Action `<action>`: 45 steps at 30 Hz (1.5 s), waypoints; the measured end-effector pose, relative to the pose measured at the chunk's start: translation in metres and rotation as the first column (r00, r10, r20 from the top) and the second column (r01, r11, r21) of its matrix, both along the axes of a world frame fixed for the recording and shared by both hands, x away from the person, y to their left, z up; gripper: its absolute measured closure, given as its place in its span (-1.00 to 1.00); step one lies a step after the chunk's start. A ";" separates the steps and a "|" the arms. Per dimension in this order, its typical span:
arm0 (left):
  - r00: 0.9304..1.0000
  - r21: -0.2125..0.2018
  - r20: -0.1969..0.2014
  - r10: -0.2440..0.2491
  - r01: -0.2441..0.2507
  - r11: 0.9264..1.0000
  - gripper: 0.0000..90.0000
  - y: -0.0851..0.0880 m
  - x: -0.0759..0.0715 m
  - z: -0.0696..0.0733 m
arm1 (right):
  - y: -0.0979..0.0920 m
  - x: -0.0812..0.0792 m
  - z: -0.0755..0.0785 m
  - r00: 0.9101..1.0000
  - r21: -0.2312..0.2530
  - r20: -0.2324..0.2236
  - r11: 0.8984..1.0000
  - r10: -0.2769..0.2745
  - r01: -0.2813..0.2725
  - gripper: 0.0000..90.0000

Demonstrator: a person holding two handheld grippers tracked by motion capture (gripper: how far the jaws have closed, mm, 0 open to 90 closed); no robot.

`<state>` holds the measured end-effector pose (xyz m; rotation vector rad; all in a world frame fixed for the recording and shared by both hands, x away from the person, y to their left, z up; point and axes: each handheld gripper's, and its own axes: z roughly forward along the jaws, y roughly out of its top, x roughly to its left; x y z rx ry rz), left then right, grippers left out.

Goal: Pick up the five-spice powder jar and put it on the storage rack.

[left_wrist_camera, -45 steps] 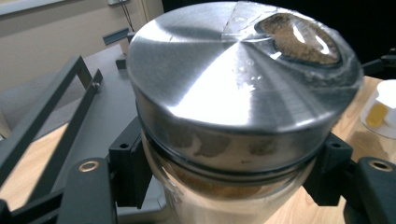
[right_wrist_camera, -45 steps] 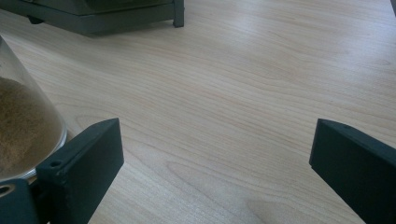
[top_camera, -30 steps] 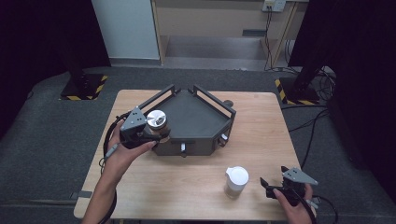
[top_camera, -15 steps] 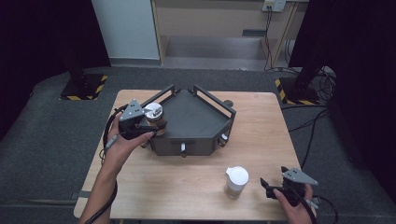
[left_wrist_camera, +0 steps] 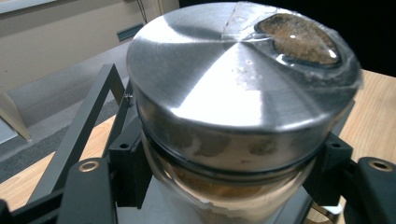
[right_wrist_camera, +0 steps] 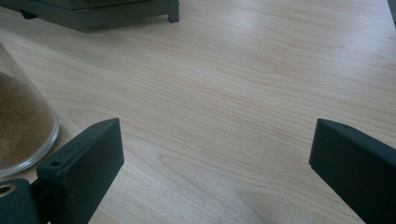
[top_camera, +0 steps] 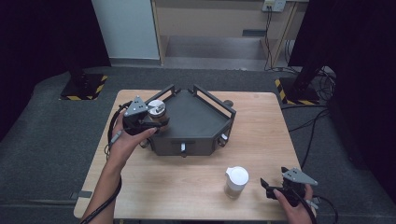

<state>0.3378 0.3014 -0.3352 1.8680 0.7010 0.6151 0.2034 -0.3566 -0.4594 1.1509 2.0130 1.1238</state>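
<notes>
Nearby, black tray, white-lidded jar just beside right tool

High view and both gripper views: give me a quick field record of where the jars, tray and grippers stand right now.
left gripper: shut on the metal-lidded jar, held over the tray's left corner
metal-lidded jar contents: brown powder
tray: dark, angular, railed, at the table's middle back
right gripper: jaws wide apart, nothing between them, low at the table's near right
white-lidded jar: upright on the table, just left of the right gripper, untouched
</notes>
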 end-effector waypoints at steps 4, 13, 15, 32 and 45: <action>1.000 0.004 -0.002 0.003 -0.003 1.000 -0.33 -0.001 0.003 -0.001 | 0.001 0.000 0.000 1.000 0.001 -0.001 1.000 0.002 -0.002 -0.92; 1.000 0.002 -0.013 0.009 -0.009 1.000 -0.33 -0.001 0.008 -0.010 | 0.001 0.000 -0.001 1.000 -0.001 -0.004 1.000 0.005 -0.005 -0.92; 1.000 0.002 -0.011 0.008 -0.008 1.000 -0.33 -0.001 0.009 -0.012 | 0.001 0.001 -0.001 1.000 -0.002 -0.006 1.000 0.005 -0.005 -0.92; 0.999 0.036 -0.045 0.025 -0.024 0.999 -0.33 -0.006 0.020 -0.019 | 0.001 0.000 -0.001 1.000 -0.005 -0.008 1.000 0.004 -0.004 -0.92; 0.996 -0.011 -0.084 0.030 -0.031 0.999 -0.33 0.000 0.026 -0.022 | 0.001 0.000 -0.001 1.000 -0.005 -0.009 1.000 0.004 -0.004 -0.92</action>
